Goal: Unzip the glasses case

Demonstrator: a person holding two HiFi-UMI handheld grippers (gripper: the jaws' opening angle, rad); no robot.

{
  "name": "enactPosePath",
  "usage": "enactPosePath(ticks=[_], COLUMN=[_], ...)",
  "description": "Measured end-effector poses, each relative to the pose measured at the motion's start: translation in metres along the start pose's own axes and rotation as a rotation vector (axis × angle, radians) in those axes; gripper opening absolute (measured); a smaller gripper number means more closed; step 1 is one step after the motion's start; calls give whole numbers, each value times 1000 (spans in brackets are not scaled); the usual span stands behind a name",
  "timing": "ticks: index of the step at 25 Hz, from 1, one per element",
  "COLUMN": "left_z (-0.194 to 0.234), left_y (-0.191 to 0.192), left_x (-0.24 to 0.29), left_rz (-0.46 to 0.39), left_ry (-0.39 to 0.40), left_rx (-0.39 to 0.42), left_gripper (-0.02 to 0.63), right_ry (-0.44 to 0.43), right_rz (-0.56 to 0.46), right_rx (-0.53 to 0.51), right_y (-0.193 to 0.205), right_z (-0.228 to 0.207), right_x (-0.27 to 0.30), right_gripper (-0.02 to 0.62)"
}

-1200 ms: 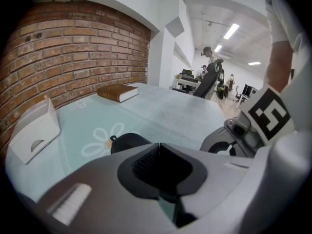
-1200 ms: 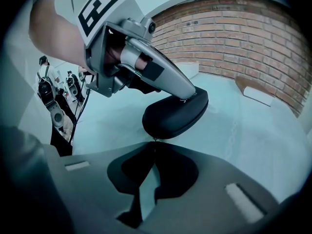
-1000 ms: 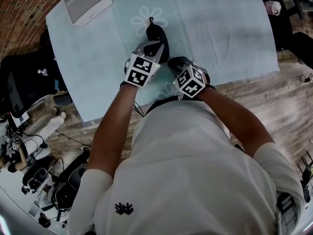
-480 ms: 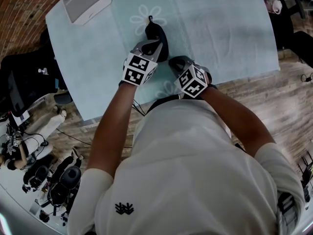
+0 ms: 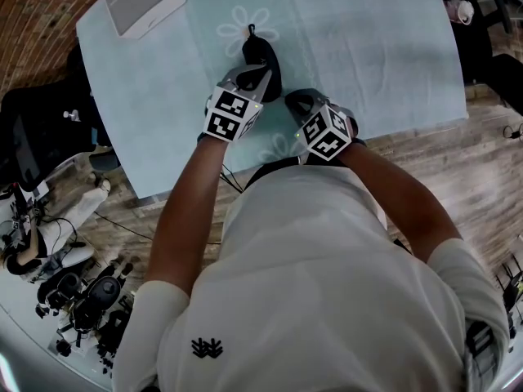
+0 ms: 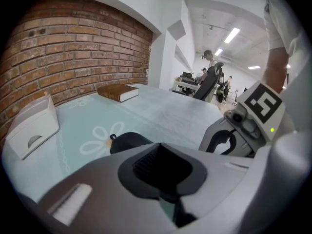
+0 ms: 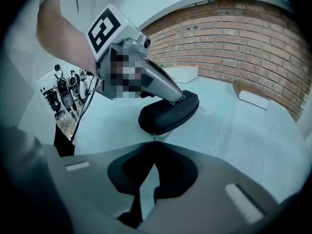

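Black oval hard-shell glasses case (image 5: 263,55) on the pale-blue tablecloth (image 5: 368,47), pinned under the closed jaws of the left gripper (image 5: 255,76). Right gripper (image 5: 296,102): jaws pinched together, apparently on the thin zipper pull (image 7: 153,139). The shell looks light, stiff and apt to slide, so brace the body and draw the pull only.

Pale blue tablecloth (image 5: 368,47) fills the upper centre of the head view, with a white flower print (image 5: 233,24). White box (image 5: 143,2) on it at the upper left corner. Brick wall (image 6: 73,48) across the upper left of the left gripper view; brown book (image 6: 118,92) lies flat at the cloth's far edge below it. Wood-plank floor (image 5: 458,162) at right, black chair (image 5: 41,133) at left. Ceiling strip lights (image 6: 232,34) at upper right.
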State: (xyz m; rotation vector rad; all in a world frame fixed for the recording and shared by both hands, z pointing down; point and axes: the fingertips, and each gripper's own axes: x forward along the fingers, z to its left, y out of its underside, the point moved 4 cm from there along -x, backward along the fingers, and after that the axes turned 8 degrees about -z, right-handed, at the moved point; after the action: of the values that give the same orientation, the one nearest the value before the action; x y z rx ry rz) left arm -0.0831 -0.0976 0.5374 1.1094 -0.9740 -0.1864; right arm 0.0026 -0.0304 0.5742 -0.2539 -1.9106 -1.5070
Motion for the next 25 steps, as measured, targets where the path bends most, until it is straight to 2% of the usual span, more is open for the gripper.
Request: enactPosePath(ticks=[15,25], left_z=[0,2], left_y=[0,2], left_x=[1,0], left_rz=[-5,-11], left_ry=[-9,-27], left_rx=[-38,-74], left_gripper=[54,54], right_ry=[-23,-71], right_rz=[-15,-17], right_rx=[-17,-50], right_y=[-3,-9], right_z=[-25,-42], right_x=[-4,-1], right_gripper=[0,0])
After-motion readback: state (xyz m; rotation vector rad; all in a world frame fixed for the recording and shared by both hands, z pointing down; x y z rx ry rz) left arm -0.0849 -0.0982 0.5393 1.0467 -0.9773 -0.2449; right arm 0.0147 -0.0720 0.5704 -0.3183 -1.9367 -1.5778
